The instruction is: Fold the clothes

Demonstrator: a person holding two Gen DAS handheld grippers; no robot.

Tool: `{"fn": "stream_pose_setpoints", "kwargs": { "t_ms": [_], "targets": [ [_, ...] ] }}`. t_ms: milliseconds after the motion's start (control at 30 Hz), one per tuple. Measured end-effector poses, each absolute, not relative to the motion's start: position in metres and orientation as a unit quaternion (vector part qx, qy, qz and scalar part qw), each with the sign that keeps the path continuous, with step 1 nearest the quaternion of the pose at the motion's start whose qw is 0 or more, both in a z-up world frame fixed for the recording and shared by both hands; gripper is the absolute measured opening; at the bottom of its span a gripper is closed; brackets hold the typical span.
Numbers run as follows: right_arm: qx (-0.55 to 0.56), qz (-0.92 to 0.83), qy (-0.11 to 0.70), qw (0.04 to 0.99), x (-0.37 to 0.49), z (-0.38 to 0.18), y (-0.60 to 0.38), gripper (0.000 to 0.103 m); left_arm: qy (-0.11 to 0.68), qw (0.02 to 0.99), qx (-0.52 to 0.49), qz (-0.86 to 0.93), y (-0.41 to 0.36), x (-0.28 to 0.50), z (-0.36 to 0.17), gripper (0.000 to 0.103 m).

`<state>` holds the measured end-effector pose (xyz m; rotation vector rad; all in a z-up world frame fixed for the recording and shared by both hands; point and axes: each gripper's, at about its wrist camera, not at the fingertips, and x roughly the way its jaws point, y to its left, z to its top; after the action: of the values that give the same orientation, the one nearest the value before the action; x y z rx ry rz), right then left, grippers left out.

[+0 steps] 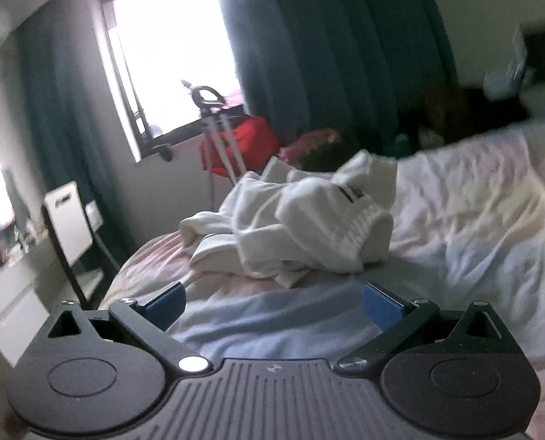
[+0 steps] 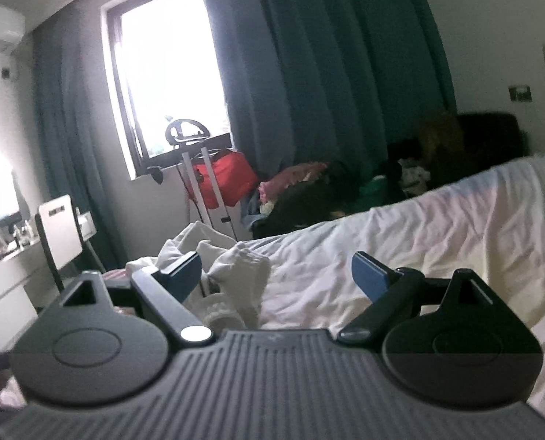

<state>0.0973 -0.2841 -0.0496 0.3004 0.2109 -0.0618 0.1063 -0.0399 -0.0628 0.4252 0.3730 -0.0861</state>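
— Where's the left tool right now?

— Held low and about level, pointing forward. Its two blue-padded fingers are spread wide, nothing pinched between them.

— And the right tool?

— Much the same pose. Its fingers are also wide apart, the pads facing each other across an empty gap. It grips nothing.

— Are the two tools touching?

— I can't tell; neither one shows in the other's view.

— Any sign of the person's hands or sleeves?

— None that I can make out. Only the black linkages and the ribbed grey body of each tool show.
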Motion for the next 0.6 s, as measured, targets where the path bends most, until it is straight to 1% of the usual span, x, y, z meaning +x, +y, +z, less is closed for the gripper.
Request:
{"fn": "stream_pose_setpoints", "kwargs": {
  "t_ms": [167,233,333,433,600],
  "targets": [
    [0.17,-0.045,0.122,0.977,0.101,-0.069,-0.305,0.09,0.184,0.942,0.28,-0.017,-0.077,0.174,-0.107,0.103],
    [0.169,-0.057,0.136,0.974,0.107,-0.08,-0.31,0.09,0.181,0.94,0.287,-0.024,-0.089,0.195,-0.121,0.103],
    [0.184,-0.07,0.155,0.968,0.118,-0.094,-0.32,0.09,0.157,0.943,0.293,-0.025,-0.107,0.211,-0.133,0.103],
    [0.199,-0.074,0.162,0.964,0.128,-0.101,-0.328,0.09,0.148,0.95,0.274,-0.009,-0.119,0.23,-0.141,0.102],
    [0.205,-0.084,0.173,0.96,0.141,-0.117,-0.333,0.09,0.099,0.961,0.254,0.037,-0.13,0.253,-0.141,0.091]
  ]
}}
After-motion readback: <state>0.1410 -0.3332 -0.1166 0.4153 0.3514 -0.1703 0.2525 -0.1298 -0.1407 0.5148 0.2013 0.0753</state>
